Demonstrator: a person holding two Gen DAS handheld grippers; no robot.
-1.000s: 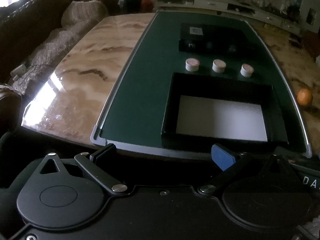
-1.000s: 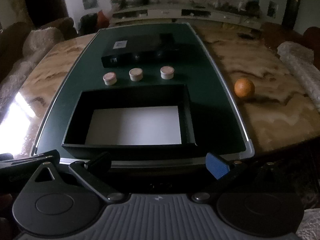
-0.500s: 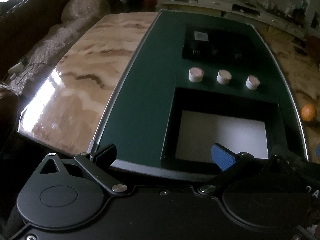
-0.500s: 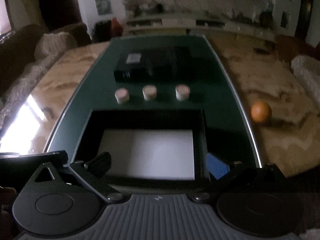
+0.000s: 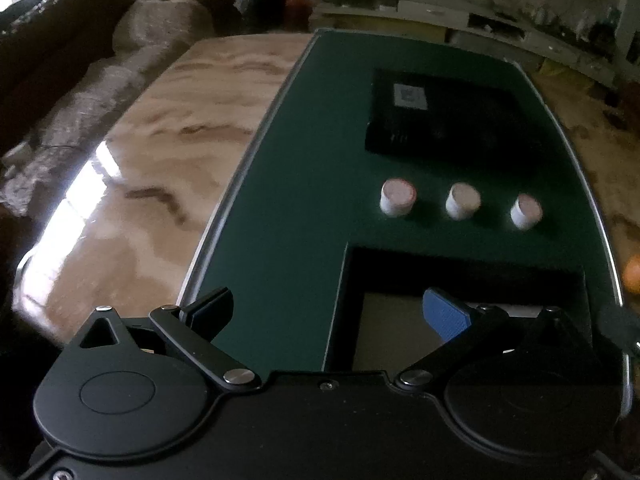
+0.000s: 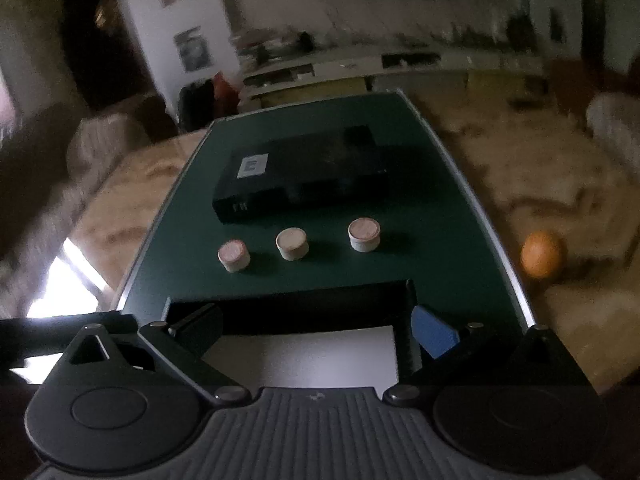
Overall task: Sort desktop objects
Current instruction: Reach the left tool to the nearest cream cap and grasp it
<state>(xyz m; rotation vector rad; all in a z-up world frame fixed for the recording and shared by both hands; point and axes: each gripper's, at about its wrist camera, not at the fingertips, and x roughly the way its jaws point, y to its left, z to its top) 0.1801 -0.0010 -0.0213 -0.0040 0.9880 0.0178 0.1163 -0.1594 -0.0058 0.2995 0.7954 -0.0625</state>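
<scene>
Three small white round caps stand in a row on the green mat [image 5: 288, 208]: left cap [image 5: 397, 197], middle cap [image 5: 462, 201], right cap [image 5: 527, 211]. They also show in the right wrist view: left cap [image 6: 234, 255], middle cap [image 6: 292, 243], right cap [image 6: 364, 234]. An open black tray with a white floor [image 6: 312, 356] lies in front of them, and it shows in the left wrist view [image 5: 344, 304]. My left gripper [image 5: 328, 312] is open and empty over the tray's near left corner. My right gripper [image 6: 316, 330] is open and empty over the tray.
A closed black box with a white label [image 6: 304, 172] lies behind the caps, also in the left wrist view [image 5: 444, 120]. An orange [image 6: 541, 254] sits on the marble table [image 5: 140, 168] right of the mat. A sofa stands to the left.
Both grippers have moved forward and up over the near tray, toward the caps. Nothing on the mat has moved. Both stay open.
</scene>
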